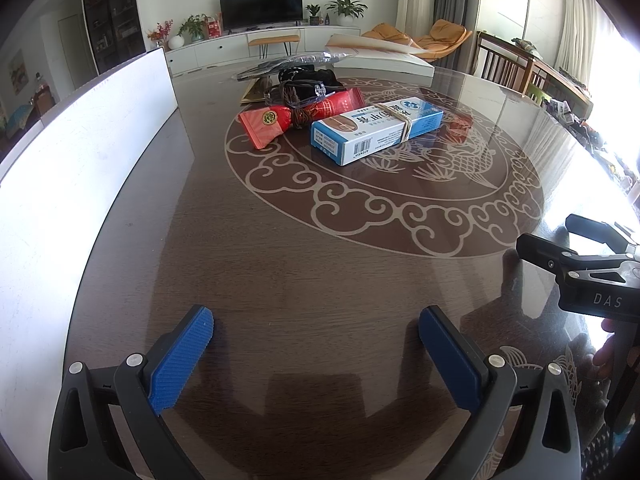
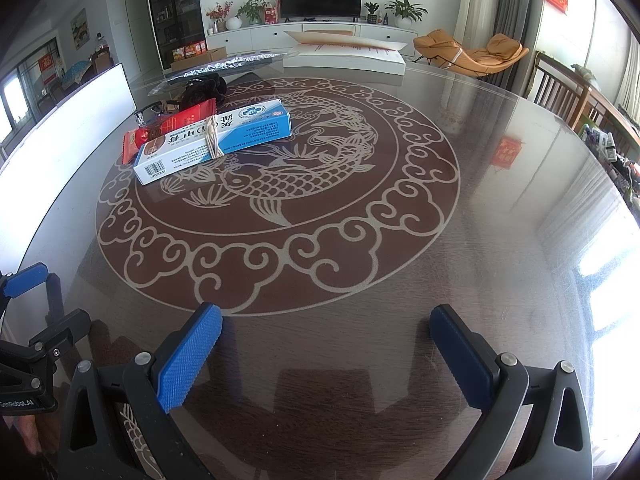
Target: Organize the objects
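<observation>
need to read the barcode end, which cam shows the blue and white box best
The right wrist view: the blue and white box lies nearer, its barcode end facing the camera. The left wrist view shows it farther off and more foreshortened, barcode smaller.

Glossy glass-topped wood table (image 2: 360,340), cardboard box (image 2: 216,140), ribbed claw pads (image 2: 188,360)

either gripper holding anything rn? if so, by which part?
Nothing held. Left gripper and right gripper are both open above the table; the blue box lies untouched.
</observation>
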